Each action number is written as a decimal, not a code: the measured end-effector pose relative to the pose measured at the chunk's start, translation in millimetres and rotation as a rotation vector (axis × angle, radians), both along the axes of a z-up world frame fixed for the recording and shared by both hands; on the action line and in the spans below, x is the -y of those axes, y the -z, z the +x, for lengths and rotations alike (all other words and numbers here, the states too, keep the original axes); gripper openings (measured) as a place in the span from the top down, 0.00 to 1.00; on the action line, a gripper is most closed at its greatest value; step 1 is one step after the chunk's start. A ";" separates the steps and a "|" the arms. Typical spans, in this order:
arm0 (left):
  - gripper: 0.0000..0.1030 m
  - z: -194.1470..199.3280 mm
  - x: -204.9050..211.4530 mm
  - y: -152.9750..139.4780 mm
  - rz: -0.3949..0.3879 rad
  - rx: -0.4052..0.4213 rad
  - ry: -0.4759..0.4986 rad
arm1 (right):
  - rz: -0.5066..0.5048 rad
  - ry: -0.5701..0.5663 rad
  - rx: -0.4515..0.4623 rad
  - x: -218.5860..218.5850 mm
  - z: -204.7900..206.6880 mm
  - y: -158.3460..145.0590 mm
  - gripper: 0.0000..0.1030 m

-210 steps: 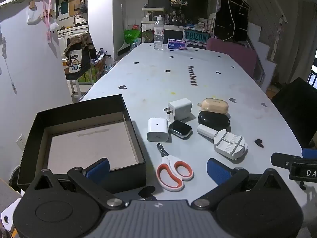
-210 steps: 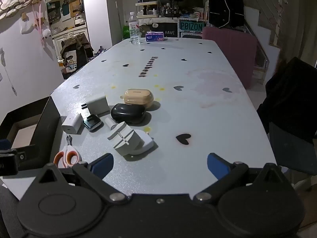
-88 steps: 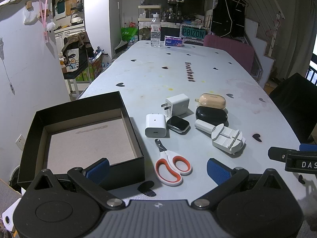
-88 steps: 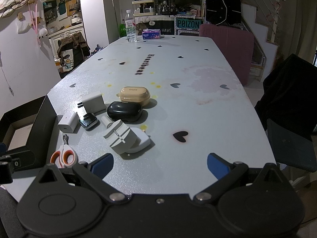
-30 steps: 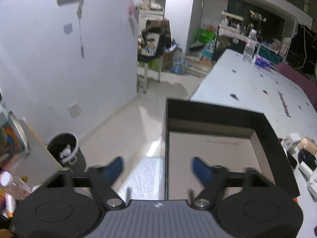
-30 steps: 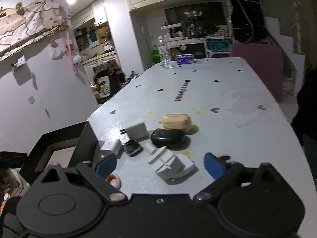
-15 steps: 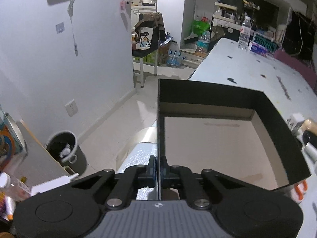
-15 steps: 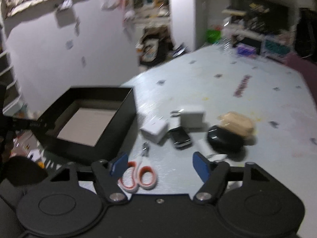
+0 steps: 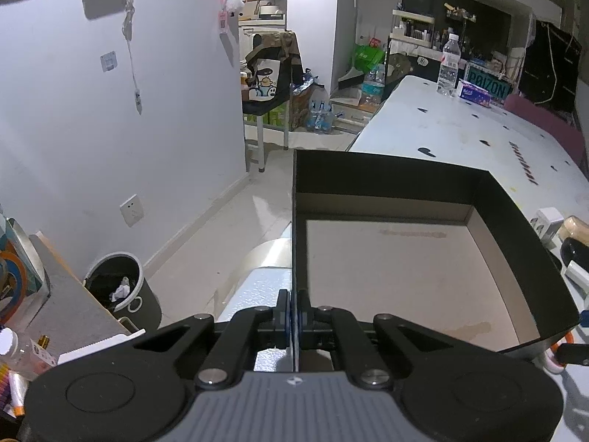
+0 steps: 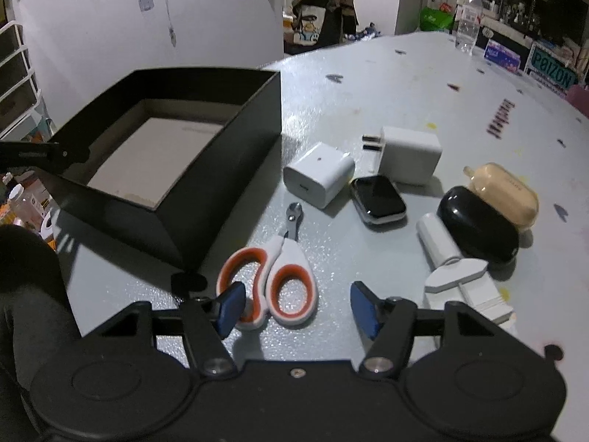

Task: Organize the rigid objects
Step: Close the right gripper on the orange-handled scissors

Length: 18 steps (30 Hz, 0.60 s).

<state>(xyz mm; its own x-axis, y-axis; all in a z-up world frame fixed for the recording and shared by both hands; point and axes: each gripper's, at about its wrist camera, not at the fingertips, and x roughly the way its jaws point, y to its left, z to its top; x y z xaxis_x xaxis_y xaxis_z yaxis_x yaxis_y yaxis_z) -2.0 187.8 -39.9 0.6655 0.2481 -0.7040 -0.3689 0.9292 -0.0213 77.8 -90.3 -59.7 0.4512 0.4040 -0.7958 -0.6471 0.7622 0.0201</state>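
An open black box (image 9: 511, 217) (image 10: 206, 169) with a pale cardboard floor sits at the table's near left corner. My left gripper (image 9: 293, 316) is shut on the box's left wall. My right gripper (image 10: 294, 307) is open just above the orange-and-white scissors (image 10: 274, 276), its left finger over a handle loop. Beyond lie two white chargers (image 10: 319, 174) (image 10: 408, 154), a smartwatch (image 10: 378, 199), a black case (image 10: 478, 230), a tan case (image 10: 504, 193) and a white tool (image 10: 456, 276).
The white table (image 10: 405, 84) stretches away with heart marks, a water bottle (image 10: 466, 29) and a tissue pack (image 10: 501, 55) at its far end. Left of the table are the floor, a bin (image 9: 121, 291) and a wall.
My left gripper swung to the box's left wall and shut on it. My right gripper turned left and came down close over the scissors, still open.
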 end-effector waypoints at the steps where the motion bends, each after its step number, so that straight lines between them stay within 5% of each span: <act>1: 0.96 -0.3 -0.8 -0.1 -0.006 0.003 0.000 | -0.002 0.005 -0.001 -1.3 -0.2 1.4 0.37; 6: 0.96 0.1 -1.9 -0.5 -0.017 0.010 -0.004 | 0.011 0.029 0.003 -3.7 -1.4 2.8 0.39; 9: 0.96 -0.4 -2.5 -0.7 -0.018 0.012 -0.004 | 0.024 0.045 0.014 -2.4 -4.6 1.1 0.61; 18: 0.96 -0.8 -2.1 -0.6 -0.013 0.011 -0.002 | 0.067 0.096 -0.005 6.5 -19.3 -4.7 0.62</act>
